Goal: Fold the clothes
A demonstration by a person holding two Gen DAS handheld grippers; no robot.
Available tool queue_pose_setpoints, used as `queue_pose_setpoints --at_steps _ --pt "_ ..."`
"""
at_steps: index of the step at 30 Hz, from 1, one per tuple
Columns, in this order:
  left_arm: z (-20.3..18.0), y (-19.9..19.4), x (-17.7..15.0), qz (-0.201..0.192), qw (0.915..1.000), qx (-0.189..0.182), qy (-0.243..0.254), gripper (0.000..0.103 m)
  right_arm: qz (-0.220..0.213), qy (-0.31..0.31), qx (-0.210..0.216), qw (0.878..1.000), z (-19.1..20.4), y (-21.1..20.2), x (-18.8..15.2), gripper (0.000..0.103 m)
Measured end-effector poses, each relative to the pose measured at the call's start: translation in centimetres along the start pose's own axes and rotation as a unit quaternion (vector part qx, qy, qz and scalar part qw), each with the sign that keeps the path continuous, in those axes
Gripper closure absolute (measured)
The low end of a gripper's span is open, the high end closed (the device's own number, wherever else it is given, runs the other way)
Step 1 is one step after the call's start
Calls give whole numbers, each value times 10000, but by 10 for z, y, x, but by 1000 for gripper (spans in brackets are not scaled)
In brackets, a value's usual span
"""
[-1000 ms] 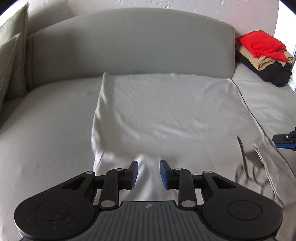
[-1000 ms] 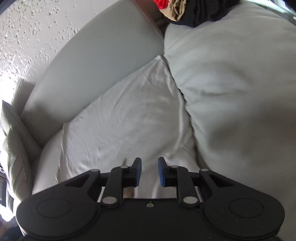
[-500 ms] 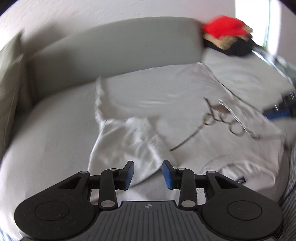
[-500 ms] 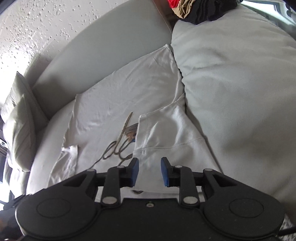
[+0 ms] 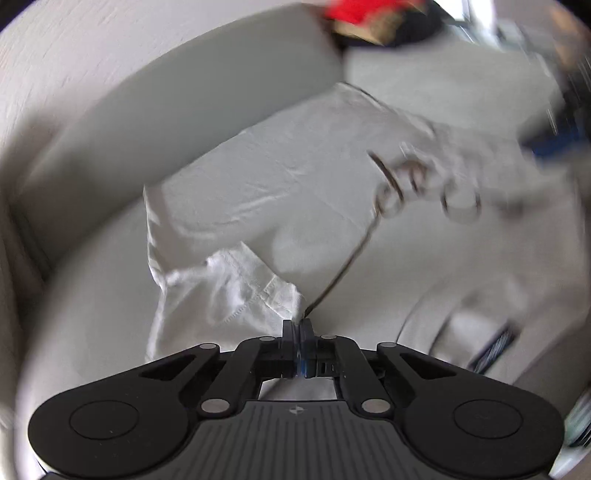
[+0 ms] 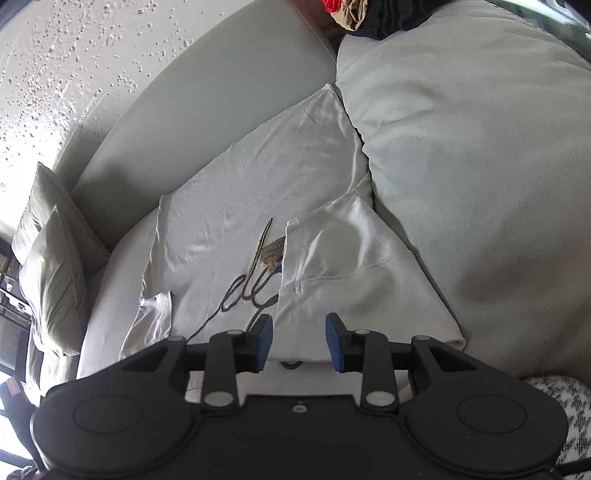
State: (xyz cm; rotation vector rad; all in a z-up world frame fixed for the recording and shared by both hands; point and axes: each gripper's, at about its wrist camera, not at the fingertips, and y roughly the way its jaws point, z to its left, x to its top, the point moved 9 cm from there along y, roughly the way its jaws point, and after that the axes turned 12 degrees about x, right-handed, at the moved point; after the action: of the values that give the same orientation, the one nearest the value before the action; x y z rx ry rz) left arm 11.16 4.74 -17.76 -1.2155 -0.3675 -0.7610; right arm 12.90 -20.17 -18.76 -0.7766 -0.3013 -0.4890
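Grey sofa cushions [image 6: 461, 155] carry the work, with a textured wall behind the curved backrest [image 6: 221, 96]. A white T-shirt [image 6: 258, 206] lies spread on the seat, its script print [image 6: 251, 291] facing up. At the far end sits a stack of folded clothes [image 5: 369, 18] with a red item on top.

Change since one second ago: the left tool [image 5: 297, 332] stood open over the shirt; its pads are now pressed together on the left sleeve [image 5: 236, 291], which is bunched and lifted toward the camera. The left view is motion-blurred. The right tool [image 6: 298, 341] has its pads spread apart and holds nothing; below it the right sleeve [image 6: 351, 269] lies turned inward over the shirt body, partly covering the print. One second ago that view showed no sleeve turned over.

Judgement: one side fold is laid, and the opposite sleeve is gripped for a matching fold.

Edges and clearance: the shirt's right edge lies against the raised cushion seam. Its left edge has bare seat beside it, up to a pillow [image 6: 55, 273]. The centre panel is open for the sleeve to land.
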Motion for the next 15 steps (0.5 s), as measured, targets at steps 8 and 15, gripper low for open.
queue_pose_setpoints --at_steps 8,15 --pt "24 -15 -16 450 9879 -659 -1326 57 -122 197 32 9997 -14 -7 8 63" --pt "74 -11 -23 402 9686 -474 -2407 95 -194 50 -450 9988 -36 -10 13 87"
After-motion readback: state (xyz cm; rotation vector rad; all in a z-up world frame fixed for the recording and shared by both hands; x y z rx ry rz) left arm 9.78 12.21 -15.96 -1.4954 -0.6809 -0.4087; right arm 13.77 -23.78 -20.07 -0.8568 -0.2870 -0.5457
